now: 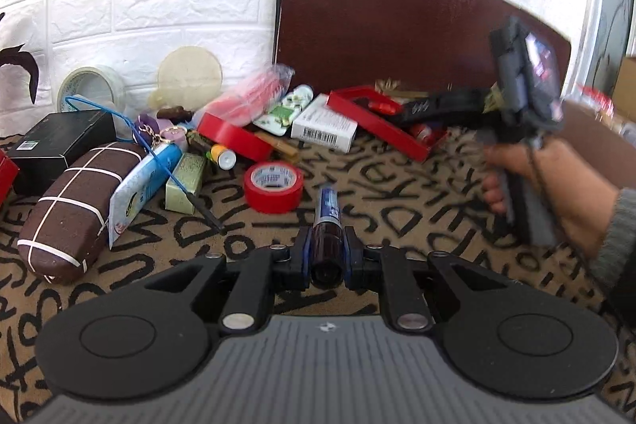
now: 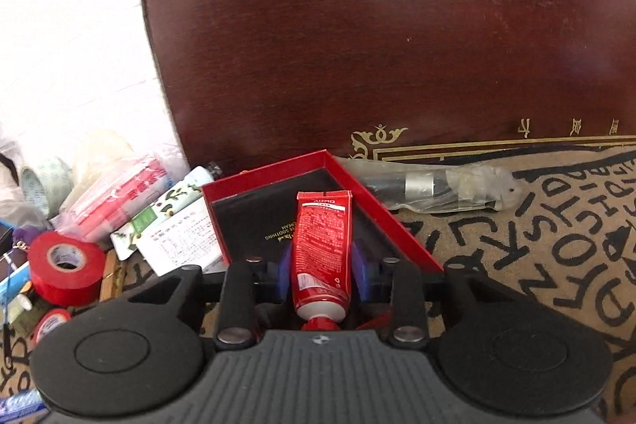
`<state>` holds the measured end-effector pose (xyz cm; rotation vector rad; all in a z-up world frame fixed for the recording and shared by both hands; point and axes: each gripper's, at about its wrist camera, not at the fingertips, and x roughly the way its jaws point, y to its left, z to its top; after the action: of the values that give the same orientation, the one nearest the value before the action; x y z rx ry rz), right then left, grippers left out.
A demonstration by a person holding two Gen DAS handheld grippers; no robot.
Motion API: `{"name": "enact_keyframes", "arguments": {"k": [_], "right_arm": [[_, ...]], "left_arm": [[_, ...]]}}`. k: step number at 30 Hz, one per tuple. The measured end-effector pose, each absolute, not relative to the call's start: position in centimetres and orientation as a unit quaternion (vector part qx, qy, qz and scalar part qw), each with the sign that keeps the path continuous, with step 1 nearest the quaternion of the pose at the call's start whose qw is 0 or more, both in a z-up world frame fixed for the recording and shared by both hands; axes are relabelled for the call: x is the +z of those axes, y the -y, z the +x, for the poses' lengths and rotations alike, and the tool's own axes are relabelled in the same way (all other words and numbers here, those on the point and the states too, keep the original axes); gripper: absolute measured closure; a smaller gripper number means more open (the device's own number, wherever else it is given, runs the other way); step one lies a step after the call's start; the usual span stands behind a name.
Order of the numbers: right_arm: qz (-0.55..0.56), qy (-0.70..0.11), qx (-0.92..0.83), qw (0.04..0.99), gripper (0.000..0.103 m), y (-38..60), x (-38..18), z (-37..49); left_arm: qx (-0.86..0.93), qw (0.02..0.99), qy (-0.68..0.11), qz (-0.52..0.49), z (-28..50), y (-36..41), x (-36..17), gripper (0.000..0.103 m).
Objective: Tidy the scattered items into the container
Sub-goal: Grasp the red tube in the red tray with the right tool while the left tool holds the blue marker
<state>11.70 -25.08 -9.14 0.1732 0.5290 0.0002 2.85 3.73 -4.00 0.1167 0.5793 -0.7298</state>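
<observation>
Clamped between the blue pads of the right claw (image 2: 322, 267) is a red cream tube (image 2: 322, 249), its cap end pointing back toward the camera and its flat end lying over the red box (image 2: 381, 209). This shallow box with a dark lining seems to be the container, and it sits on the letter-patterned surface (image 2: 556, 245) in front of a dark wooden board (image 2: 397, 26). In the right wrist view the tube is the only item in it, and the claw has not let it go. The left claw (image 1: 326, 251) is closed on a dark blue marker (image 1: 326, 221), which points forward over the surface, well apart from the box. So two items are in hand, but none looks fully delivered yet.

Most of the work remains, as a judgement from the clutter. A red tape roll (image 1: 273, 185) lies just ahead of the marker. Further left are a brown case with white lines (image 1: 71, 213), a black box (image 1: 59, 142), a small green tin (image 1: 186, 181) and a clear tape roll (image 1: 90, 87). Near the container rest a white carton (image 1: 324, 128) and a red packet in plastic (image 1: 254, 92), and a wrapped dark tool (image 2: 429, 185) lies to its right.
</observation>
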Motion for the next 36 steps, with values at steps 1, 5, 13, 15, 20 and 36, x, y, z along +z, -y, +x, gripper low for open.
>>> {"name": "enact_keyframes", "arguments": {"k": [1, 5, 13, 15, 20, 36], "right_arm": [[0.078, -0.255, -0.001, 0.964, 0.093, 25.0, -8.8, 11.4], [0.057, -0.247, 0.003, 0.967, 0.096, 25.0, -7.6, 10.4], [0.051, -0.284, -0.022, 0.957, 0.095, 26.1, -7.9, 11.5], [0.057, -0.307, -0.025, 0.950, 0.091, 26.5, -8.4, 12.5], [0.077, -0.303, -0.021, 0.950, 0.087, 27.4, -9.5, 12.3], [0.031, -0.237, 0.004, 0.971, 0.098, 25.8, -5.1, 6.5]], "left_arm": [[-0.350, 0.891, -0.284, 0.057, 3.0, -3.7, -4.3, 0.086], [-0.348, 0.889, -0.291, 0.056, 3.0, -3.8, -4.8, 0.086], [-0.340, 0.887, -0.299, 0.092, 3.2, -2.5, -5.3, 0.086], [-0.338, 0.886, -0.301, 0.103, 3.3, -2.1, -5.3, 0.086], [-0.330, 0.884, -0.299, 0.142, 3.5, -0.8, -5.4, 0.086], [-0.346, 0.898, -0.259, 0.083, 1.8, -1.5, -1.6, 0.086]]}}
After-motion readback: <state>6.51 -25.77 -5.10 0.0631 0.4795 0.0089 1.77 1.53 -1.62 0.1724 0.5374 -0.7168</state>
